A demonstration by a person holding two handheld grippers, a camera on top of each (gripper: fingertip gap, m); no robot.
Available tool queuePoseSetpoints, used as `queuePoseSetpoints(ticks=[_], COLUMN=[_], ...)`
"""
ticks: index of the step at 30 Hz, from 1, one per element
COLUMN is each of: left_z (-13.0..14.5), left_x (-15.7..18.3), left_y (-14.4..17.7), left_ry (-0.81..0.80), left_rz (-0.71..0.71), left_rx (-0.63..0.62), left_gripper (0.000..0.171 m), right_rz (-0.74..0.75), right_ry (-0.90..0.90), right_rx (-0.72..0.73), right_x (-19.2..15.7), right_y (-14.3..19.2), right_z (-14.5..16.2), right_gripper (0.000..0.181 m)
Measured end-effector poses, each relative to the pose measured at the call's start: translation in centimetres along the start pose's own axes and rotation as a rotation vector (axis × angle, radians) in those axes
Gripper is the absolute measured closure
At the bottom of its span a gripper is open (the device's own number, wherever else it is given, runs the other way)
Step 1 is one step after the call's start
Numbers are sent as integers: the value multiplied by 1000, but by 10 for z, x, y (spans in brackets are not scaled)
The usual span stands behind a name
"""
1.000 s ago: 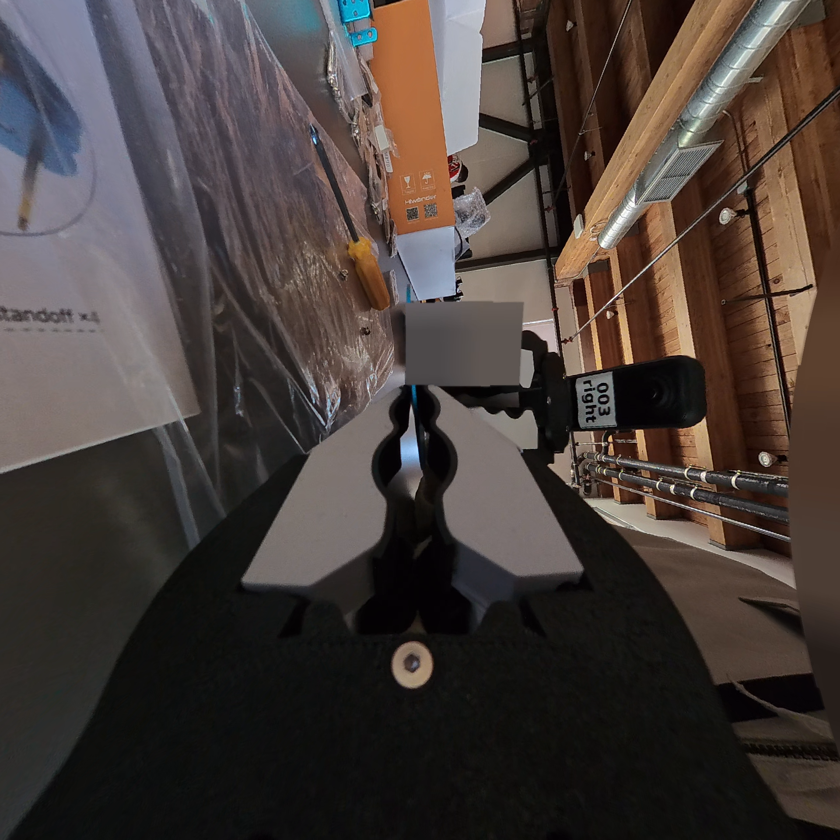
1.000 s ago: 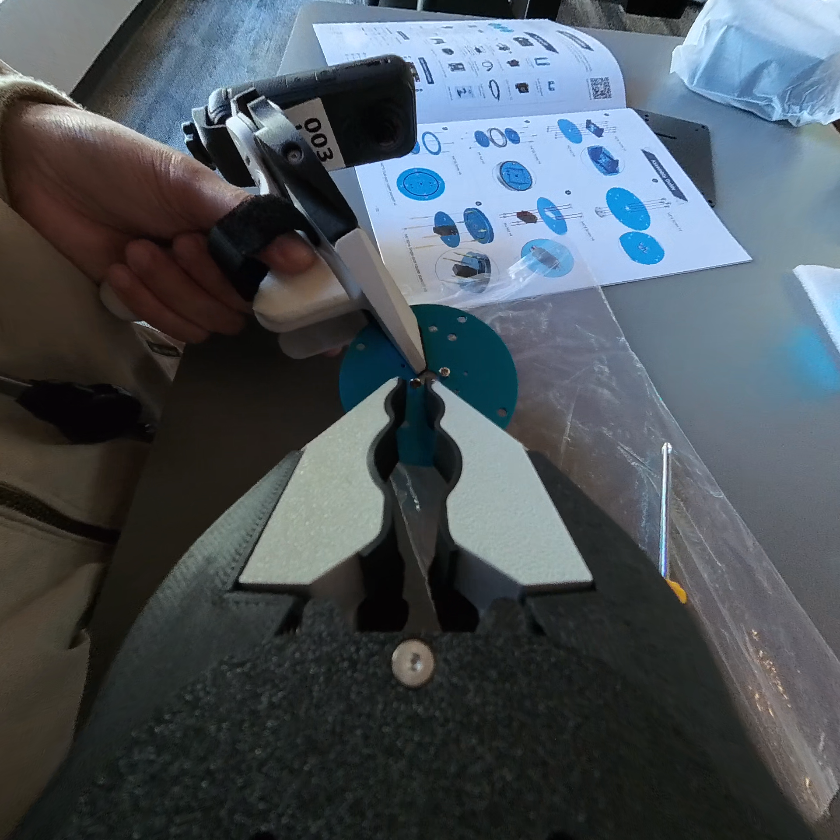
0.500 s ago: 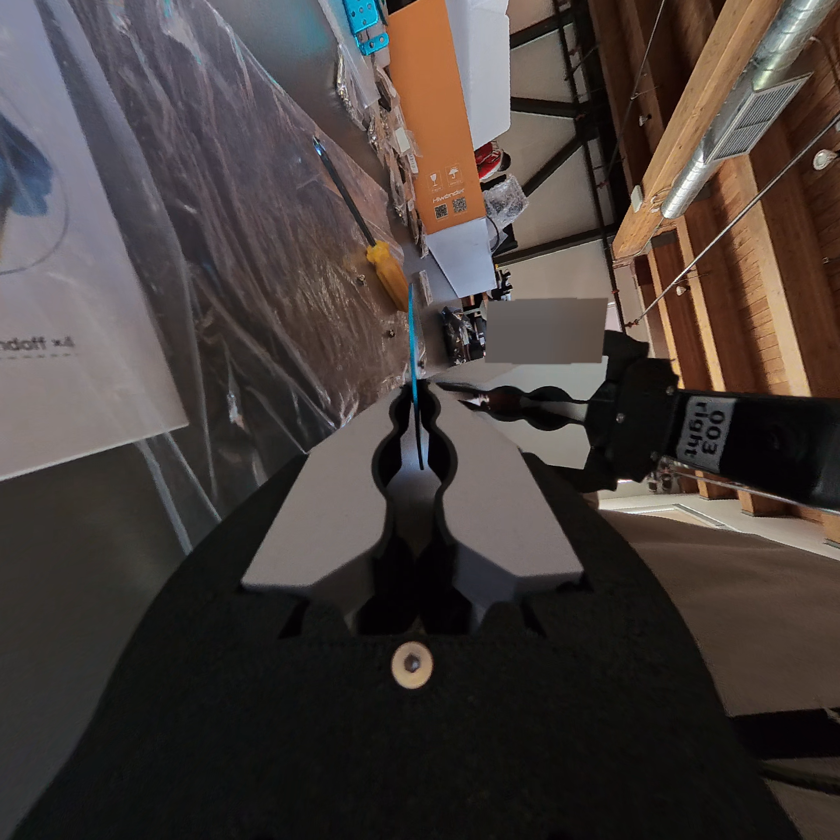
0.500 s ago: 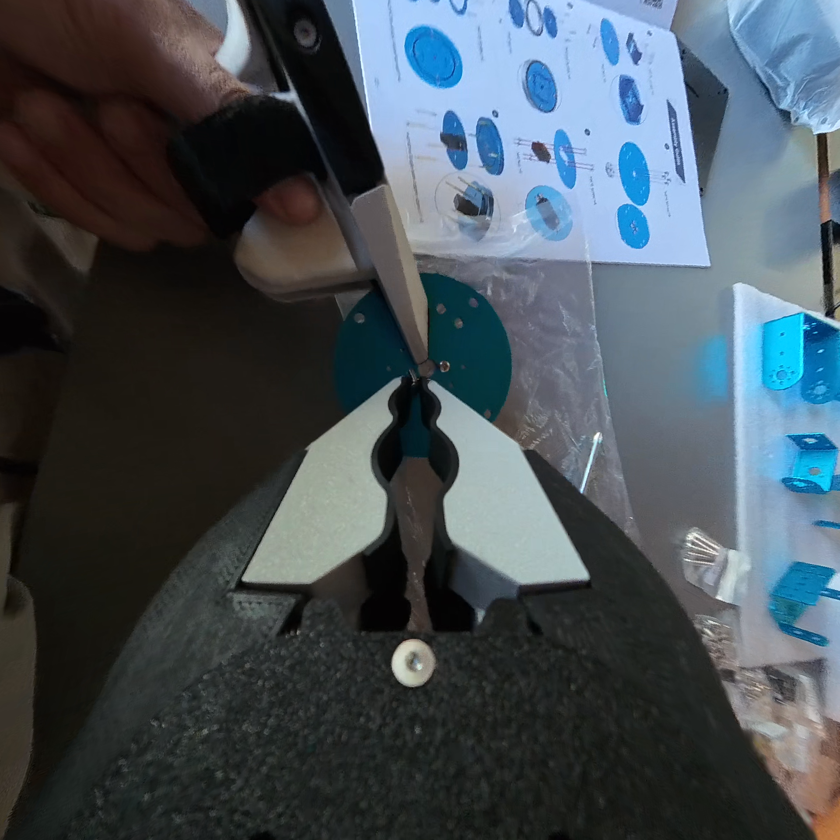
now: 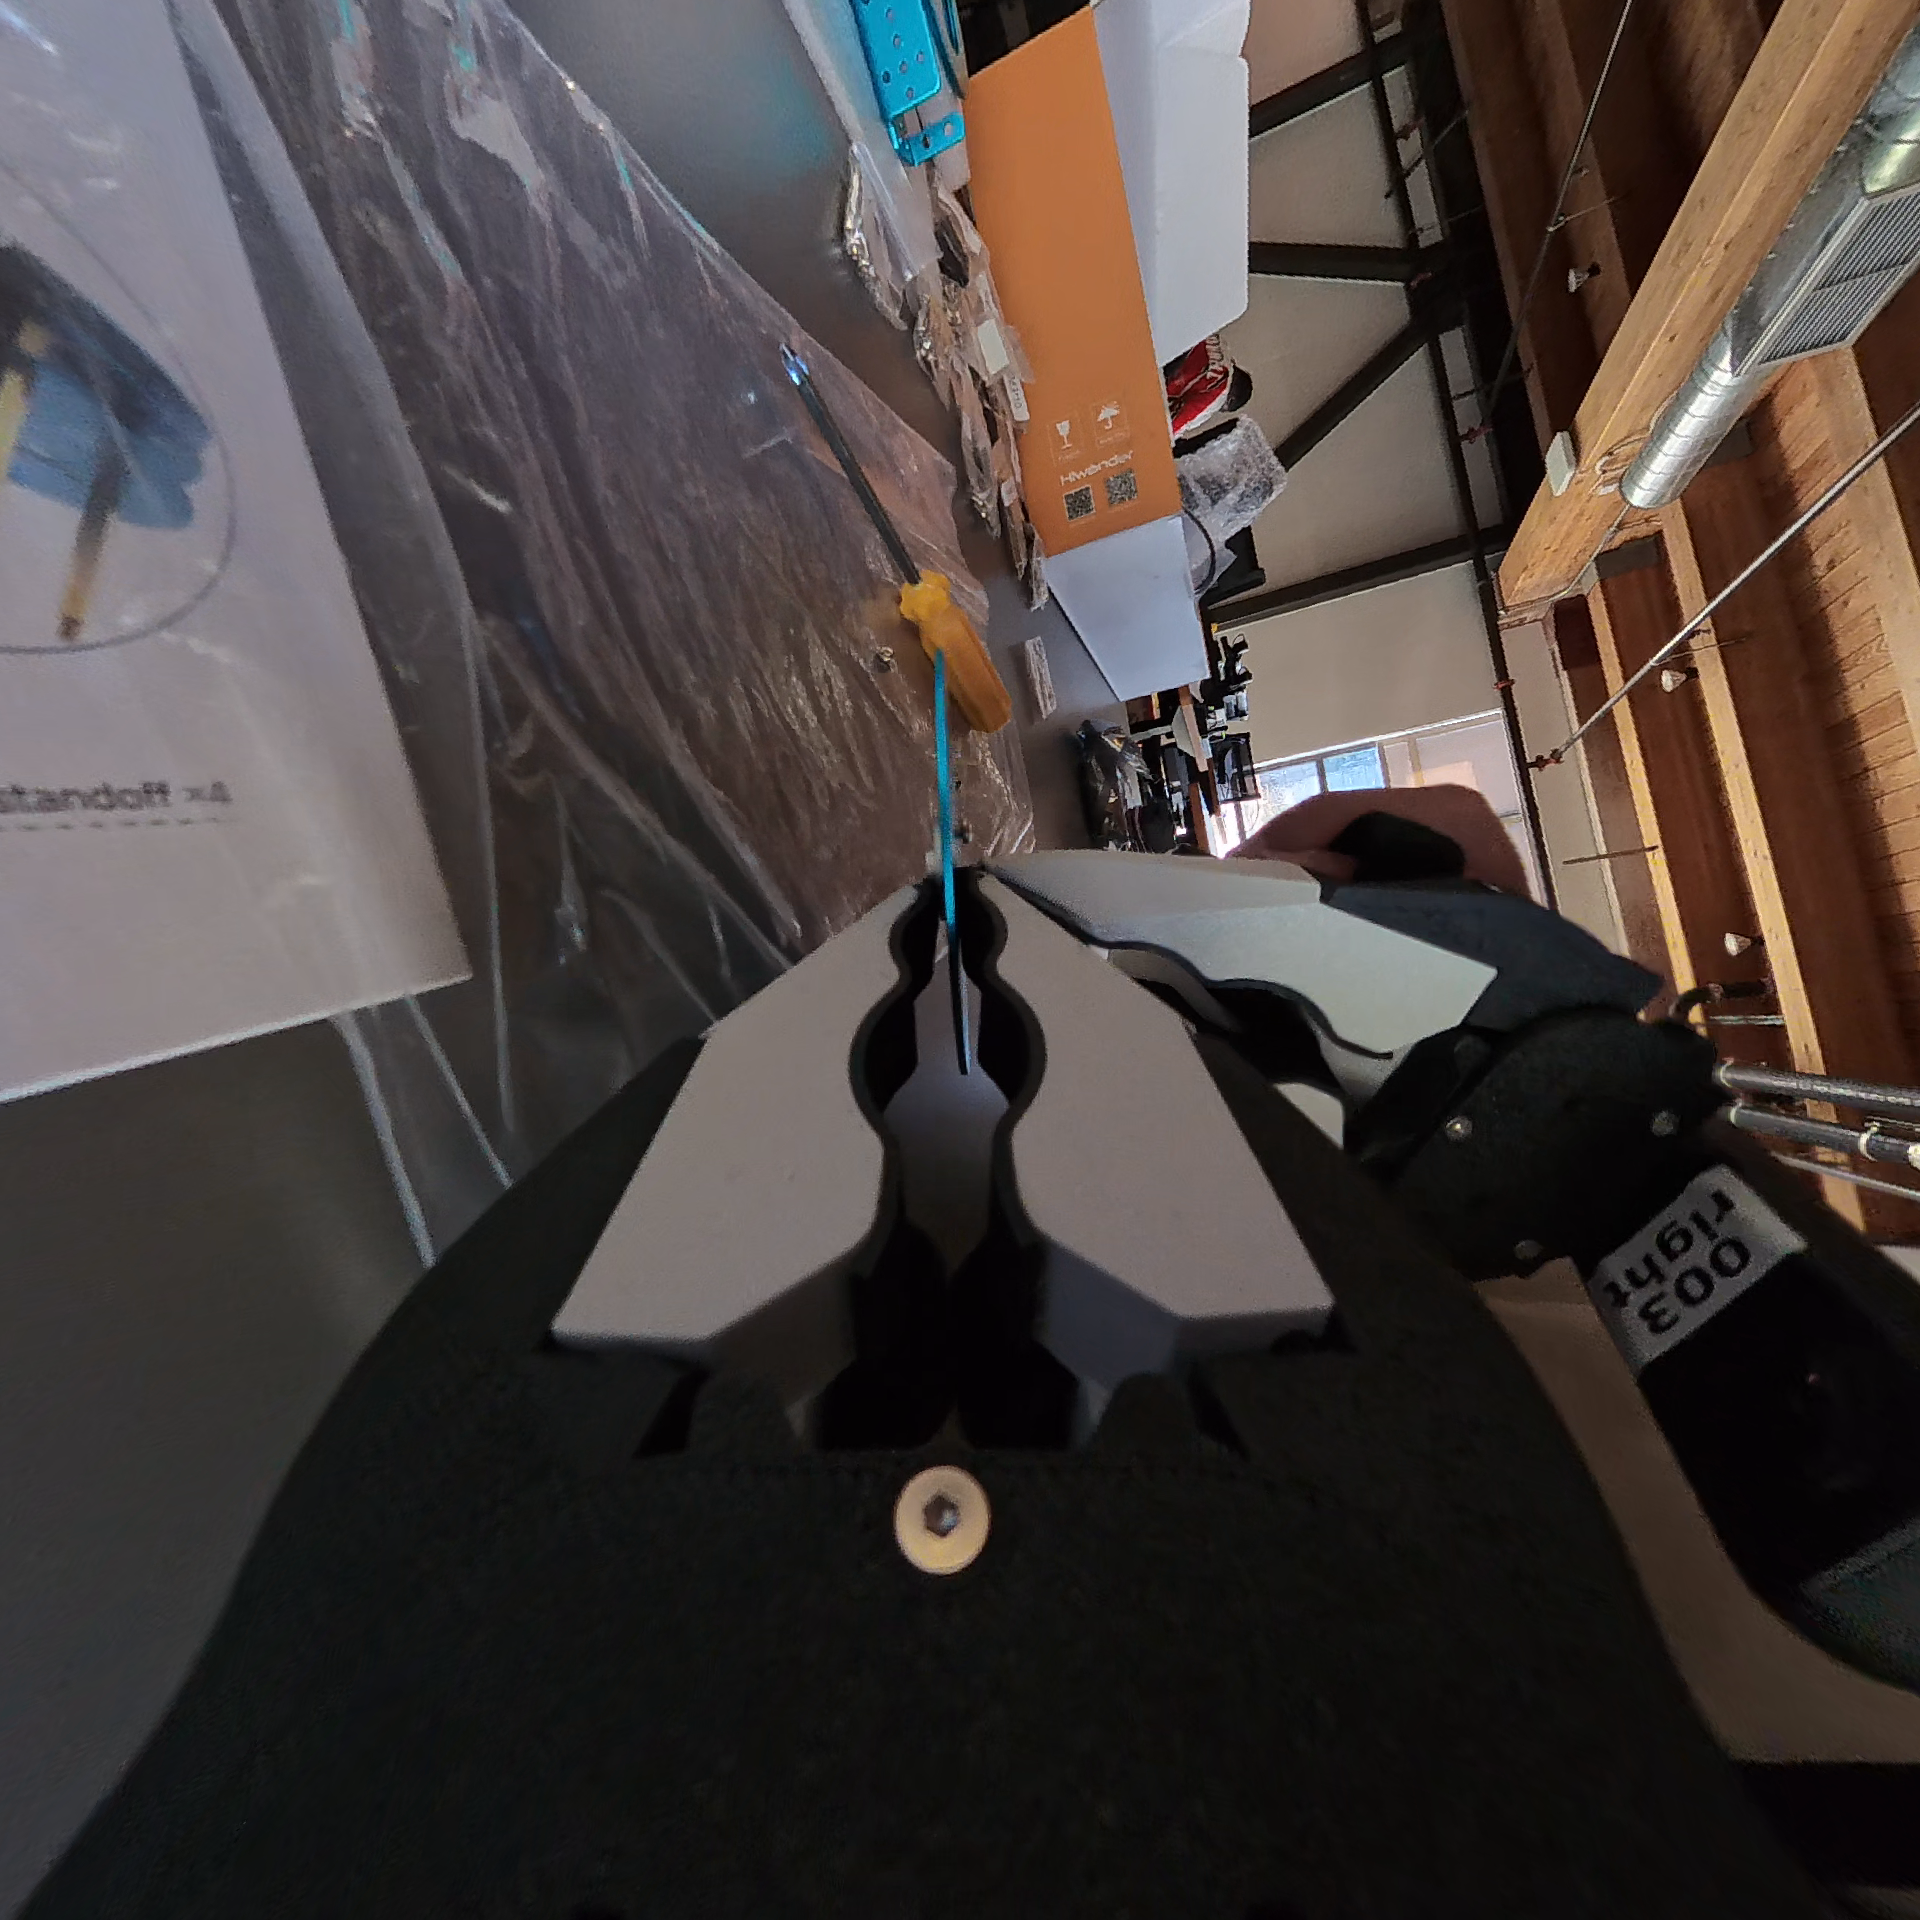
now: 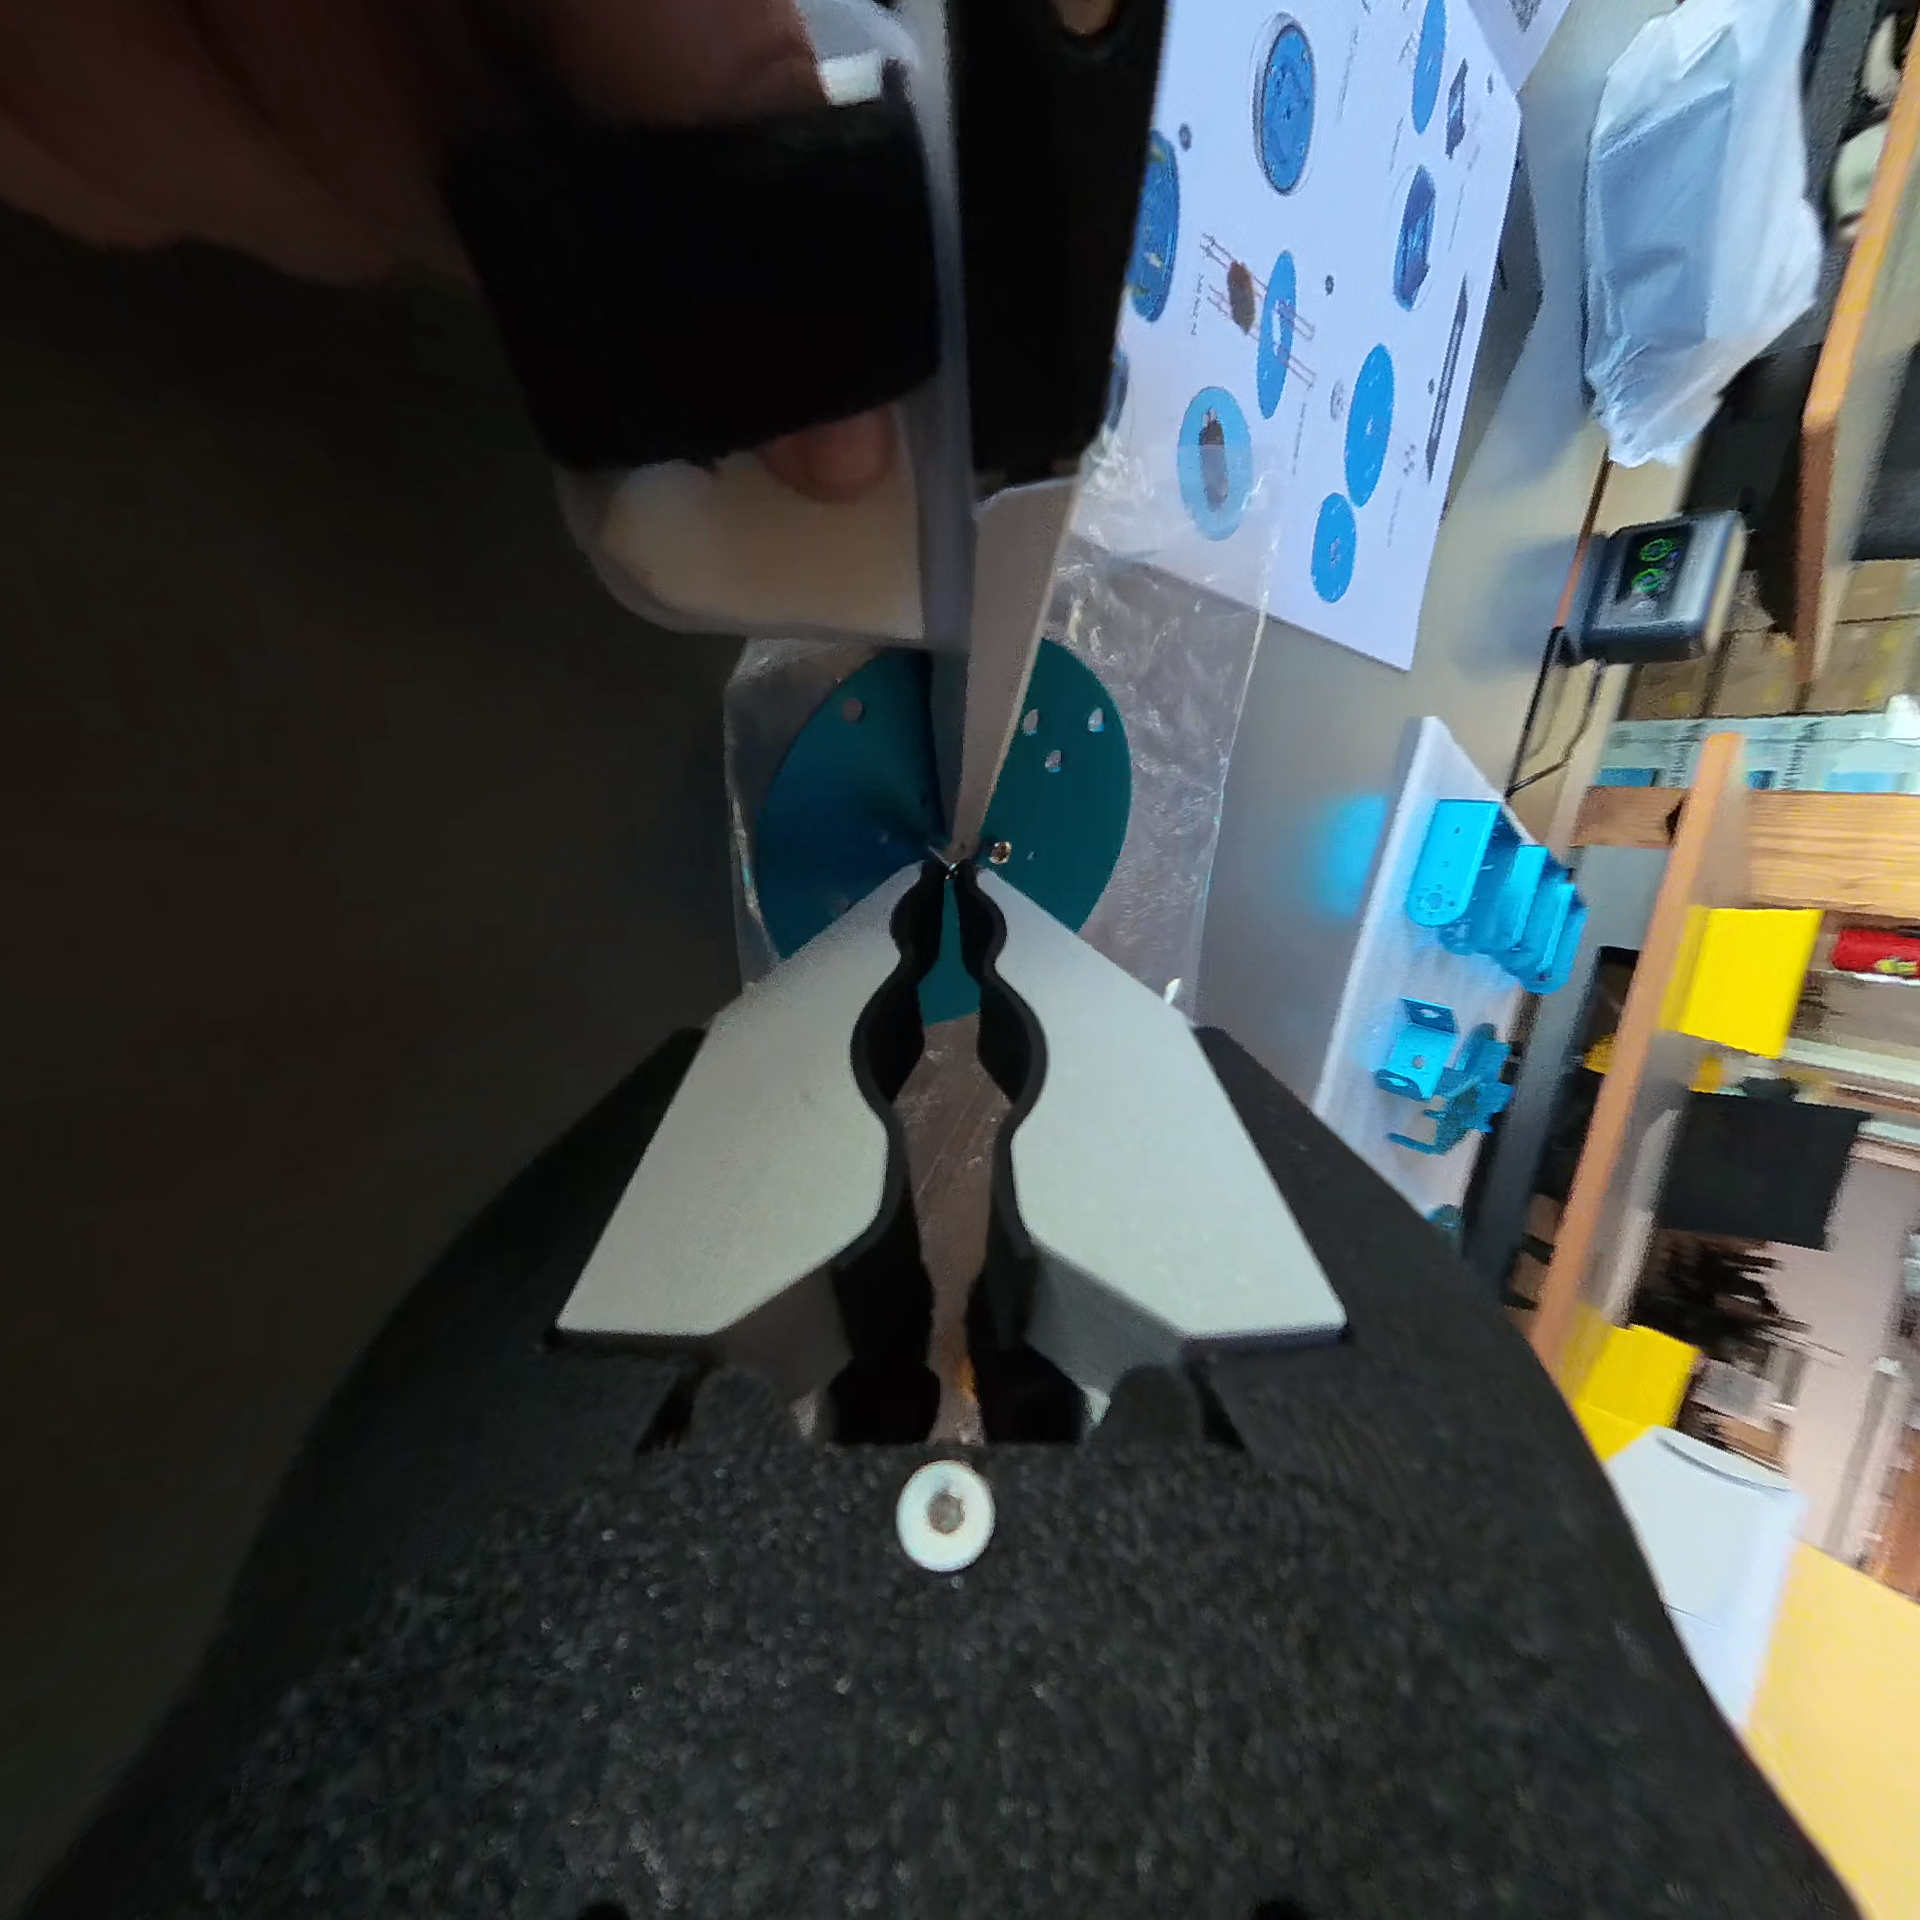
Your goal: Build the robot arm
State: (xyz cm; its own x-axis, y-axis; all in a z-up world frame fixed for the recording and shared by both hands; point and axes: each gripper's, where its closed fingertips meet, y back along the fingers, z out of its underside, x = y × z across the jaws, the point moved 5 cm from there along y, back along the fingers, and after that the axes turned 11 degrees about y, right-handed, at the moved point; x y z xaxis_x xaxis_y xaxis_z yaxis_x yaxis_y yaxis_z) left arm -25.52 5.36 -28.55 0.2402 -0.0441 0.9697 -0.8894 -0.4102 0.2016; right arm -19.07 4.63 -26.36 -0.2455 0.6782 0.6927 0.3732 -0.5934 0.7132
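My left gripper (image 5: 951, 883) is shut on a thin round blue disc (image 5: 943, 769), seen edge-on in the left wrist view. In the right wrist view the disc (image 6: 842, 800) faces me, with small holes and a tiny screw head (image 6: 1000, 852) near its middle. My right gripper (image 6: 951, 873) has its tips closed on a small metal piece at the disc's face. The left gripper's fingers (image 6: 987, 727) come down from above to the same spot. In the left wrist view the right gripper's fingers (image 5: 1195, 925) reach in from the right and touch the disc.
A clear plastic bag (image 5: 623, 520) and a printed instruction sheet (image 6: 1351, 312) lie on the grey table. A yellow-handled screwdriver (image 5: 956, 665) lies on the bag. An orange box (image 5: 1070, 291) stands beyond. Blue metal brackets (image 6: 1496, 883) sit on white foam. A hand (image 6: 312, 104) holds the left gripper. My left and right fingertips are right by each other.
Both grippers have rolled, so the table now looks steeply tilted. The right gripper has closed in on the left one, staying at the disc's middle. Both stay shut.
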Motion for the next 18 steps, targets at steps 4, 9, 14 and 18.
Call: queuePoseSetpoints(ticks=[4,9,14,18], left_z=[-1,1,1,0], left_x=[0,1,1,2], left_y=[0,-2,-3,-1], left_ry=[6,4,16,59], left_rz=[2,3,16,67], left_rx=[5,0,-9,-19], left_gripper=[167,167,167,168], right_rz=[51,39,28,57], right_ry=[69,28,-25,-33], right_rx=[-41,-21,22,67], right_x=[0,0,1,3], right_y=[0,2,3,6], right_z=[-2,-2,1,2], right_gripper=[180,181,181,181])
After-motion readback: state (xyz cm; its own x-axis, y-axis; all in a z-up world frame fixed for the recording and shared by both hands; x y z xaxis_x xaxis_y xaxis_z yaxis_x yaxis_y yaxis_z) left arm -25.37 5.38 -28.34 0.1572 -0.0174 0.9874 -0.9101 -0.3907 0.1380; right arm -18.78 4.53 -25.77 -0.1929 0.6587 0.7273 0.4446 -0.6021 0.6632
